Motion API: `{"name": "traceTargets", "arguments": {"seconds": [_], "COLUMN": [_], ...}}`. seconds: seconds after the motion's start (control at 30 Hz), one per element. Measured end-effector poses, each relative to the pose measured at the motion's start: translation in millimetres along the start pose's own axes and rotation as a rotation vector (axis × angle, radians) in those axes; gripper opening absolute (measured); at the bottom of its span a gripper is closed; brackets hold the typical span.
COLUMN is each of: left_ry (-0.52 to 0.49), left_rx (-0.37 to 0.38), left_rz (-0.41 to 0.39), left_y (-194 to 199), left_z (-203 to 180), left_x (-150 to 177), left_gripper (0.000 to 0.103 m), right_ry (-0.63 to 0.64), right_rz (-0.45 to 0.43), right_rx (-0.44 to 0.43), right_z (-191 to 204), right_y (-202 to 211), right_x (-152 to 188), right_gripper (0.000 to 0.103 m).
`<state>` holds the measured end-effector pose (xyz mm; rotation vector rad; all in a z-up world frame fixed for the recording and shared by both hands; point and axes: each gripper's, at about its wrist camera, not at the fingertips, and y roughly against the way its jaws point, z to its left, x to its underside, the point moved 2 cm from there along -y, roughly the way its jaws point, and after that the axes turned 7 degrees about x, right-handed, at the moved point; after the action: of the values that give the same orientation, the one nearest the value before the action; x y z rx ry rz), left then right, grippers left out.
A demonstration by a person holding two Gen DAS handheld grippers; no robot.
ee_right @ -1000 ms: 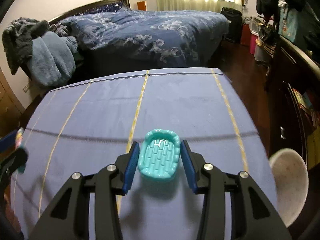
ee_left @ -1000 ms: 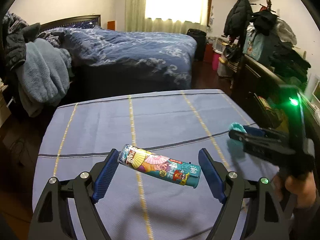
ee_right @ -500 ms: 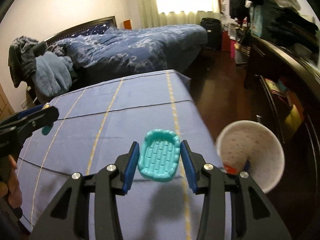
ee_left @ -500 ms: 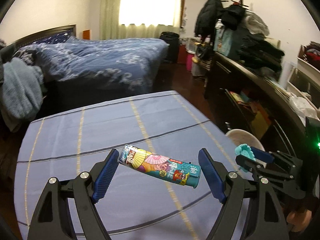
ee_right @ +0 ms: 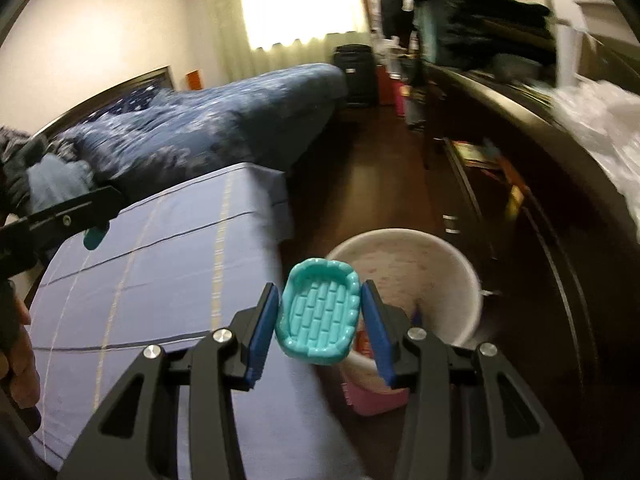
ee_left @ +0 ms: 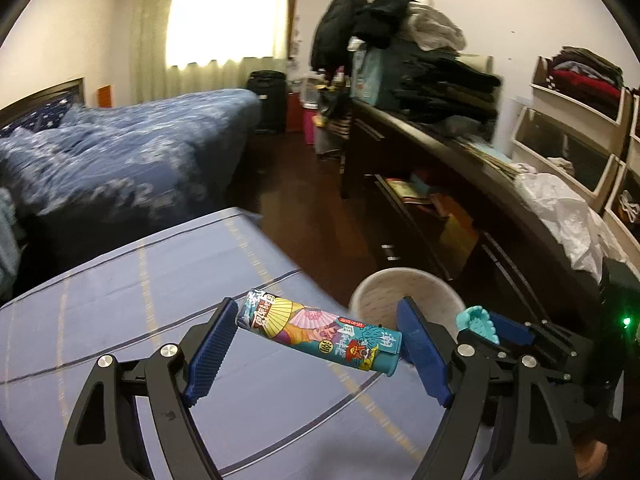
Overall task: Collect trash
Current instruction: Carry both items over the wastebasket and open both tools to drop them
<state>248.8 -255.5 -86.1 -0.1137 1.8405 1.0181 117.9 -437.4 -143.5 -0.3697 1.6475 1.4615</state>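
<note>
Both grippers, left gripper (ee_left: 316,338) and right gripper (ee_right: 320,314), have matte black angular arms, silver round screws and ribbed blue pads (ee_left: 210,346). A green light (ee_left: 625,321) glows on the right one.

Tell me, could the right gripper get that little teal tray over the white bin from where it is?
Probably yes. The right gripper grips the teal tray by its sides, beside the table's edge, and the white bin stands open-topped just beyond it with nothing between. Some trash already lies inside.
</note>
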Motion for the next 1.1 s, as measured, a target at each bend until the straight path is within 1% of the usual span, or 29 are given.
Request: {"name": "traceTargets", "arguments": {"seconds": [0.13,0.23,0.3,0.4,0.67,0.8,1.1], "left_ry": [-0.016,-0.039,-0.045,-0.056,-0.058,-0.066,-0.044], "left_rx": [0.057,0.071,0.092,0.102,0.121,0.112,0.107], "left_rz": [0.028,0.037,0.048,0.067,0.116,0.139,0.185], "left_y": [-31,-53,-68,-87,-132,-153,-182], "left_z": [-23,-40,-50,-59,-71,-73,-71], "left_x": [-12,-20,-25,-29,-32,-32,-28], "left_gripper": [0.081,0.081,0.081,0.081,0.081,0.081,0.081], "right_ry": [-0.045,-0.072,-0.095,-0.105,-0.105,-0.106,-0.102], "right_rz": [0.0,-0.002,0.003,0.015,0.026,0.039,0.06], "right_rx": [0.037,0.061,0.062,0.069,0.089,0.09,0.102], "right_z": [-31,-48,-60,-72,-85,-86,-83], "right_y": [-7,-15,-24,-35,-66,-81,-102], "right_x": [-2,-4,-5,-4,-11,-11,-10], "right_gripper": [0.044,0.044,0.044,0.044,0.044,0.044,0.044]}}
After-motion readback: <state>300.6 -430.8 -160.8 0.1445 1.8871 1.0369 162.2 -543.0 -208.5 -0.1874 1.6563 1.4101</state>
